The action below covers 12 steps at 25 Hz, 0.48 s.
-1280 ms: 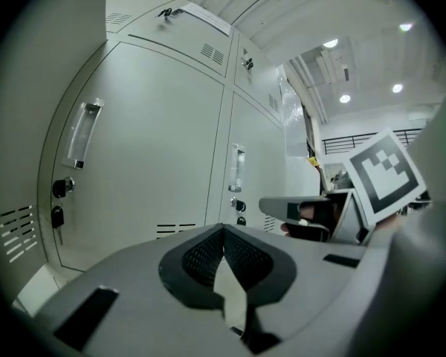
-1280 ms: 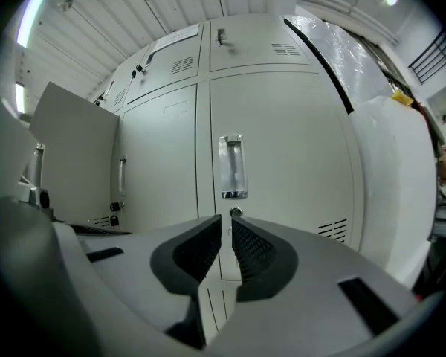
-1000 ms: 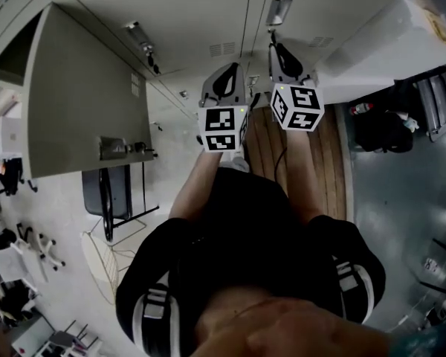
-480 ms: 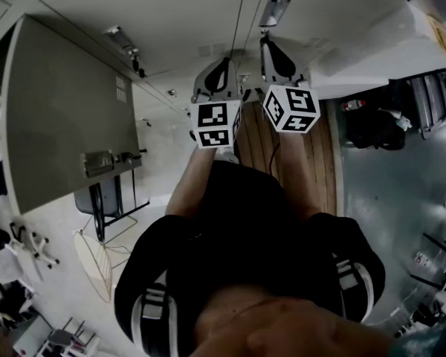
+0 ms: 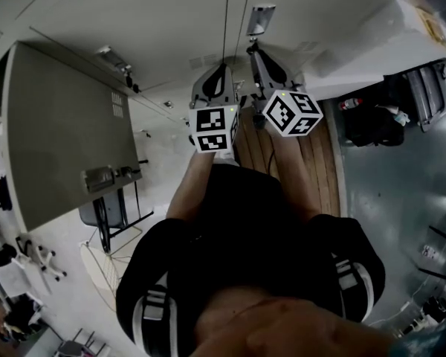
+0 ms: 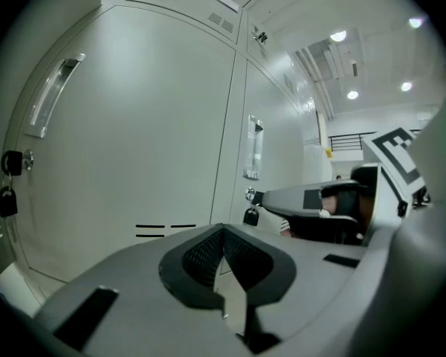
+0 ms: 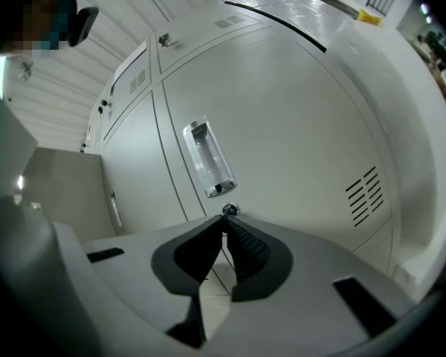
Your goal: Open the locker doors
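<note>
Room: you face a bank of pale lockers (image 5: 171,21) over a light floor; a strip of wooden planks (image 5: 320,169) runs under your feet, with darker grey floor to your right.
Open door: one locker door (image 5: 67,132) on your left already stands swung wide, its grey inner face towards you.
Closed doors: the rest of the doors in front of you are shut and flush.
Left tool: your left tool (image 6: 223,230) is clenched, tips together with nothing between them; it hovers just off a closed door (image 6: 134,125) and does not touch it.
That door's fittings: a recessed handle (image 6: 52,95) sits high on its left edge; a small dark padlock (image 6: 7,199) hangs below it.
Right tool: your right tool (image 7: 224,225) is closing, with only a thin slit left between the pads; no part of the locker shows inside that slit.
Its target: it points at the neighbouring closed door (image 7: 282,125); a small round lock knob (image 7: 229,210) sits right at the tips, just under that door's clear recessed handle (image 7: 208,158); whether the tips touch the knob you cannot tell.
Vent: slanted slots (image 7: 364,195) are cut into that door's lower right.
Tools together: in the head view both are held side by side, close to the locker fronts, the right one reaching a little further forward.
</note>
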Available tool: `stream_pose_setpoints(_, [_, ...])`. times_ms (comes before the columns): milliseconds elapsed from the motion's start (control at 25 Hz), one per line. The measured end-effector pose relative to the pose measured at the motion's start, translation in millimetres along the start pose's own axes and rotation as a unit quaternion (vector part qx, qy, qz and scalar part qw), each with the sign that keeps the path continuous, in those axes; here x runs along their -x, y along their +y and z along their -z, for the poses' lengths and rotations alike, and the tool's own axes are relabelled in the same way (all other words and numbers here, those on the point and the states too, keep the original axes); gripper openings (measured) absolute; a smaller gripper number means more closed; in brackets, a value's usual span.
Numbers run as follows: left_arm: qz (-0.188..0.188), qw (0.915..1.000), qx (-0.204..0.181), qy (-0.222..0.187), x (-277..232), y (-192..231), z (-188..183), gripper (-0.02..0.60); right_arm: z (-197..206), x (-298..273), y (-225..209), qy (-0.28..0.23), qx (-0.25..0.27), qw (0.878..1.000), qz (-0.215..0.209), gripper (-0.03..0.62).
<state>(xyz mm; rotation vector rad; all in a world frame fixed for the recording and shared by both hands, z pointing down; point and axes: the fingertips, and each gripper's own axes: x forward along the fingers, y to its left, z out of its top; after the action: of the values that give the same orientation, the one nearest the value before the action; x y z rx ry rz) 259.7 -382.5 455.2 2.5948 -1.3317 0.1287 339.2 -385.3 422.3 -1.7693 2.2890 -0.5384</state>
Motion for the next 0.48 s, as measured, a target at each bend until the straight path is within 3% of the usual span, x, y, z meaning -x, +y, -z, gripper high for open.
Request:
stream_pose_setpoints(280, [-0.006, 1.0000, -0.001, -0.002, -1.9, 8.2, 2.2, 0.009, 0.1, 0.3, -2.6, -0.021, -0.096, 0.995, -0.031, 0.035])
stream_pose_setpoints(480, [-0.001, 0.9999, 0.004, -0.010, -3.2, 5.7, -2.4, 0.009, -2.4, -0.1, -4.3, -0.039, -0.191, 0.979, -0.064, 0.035])
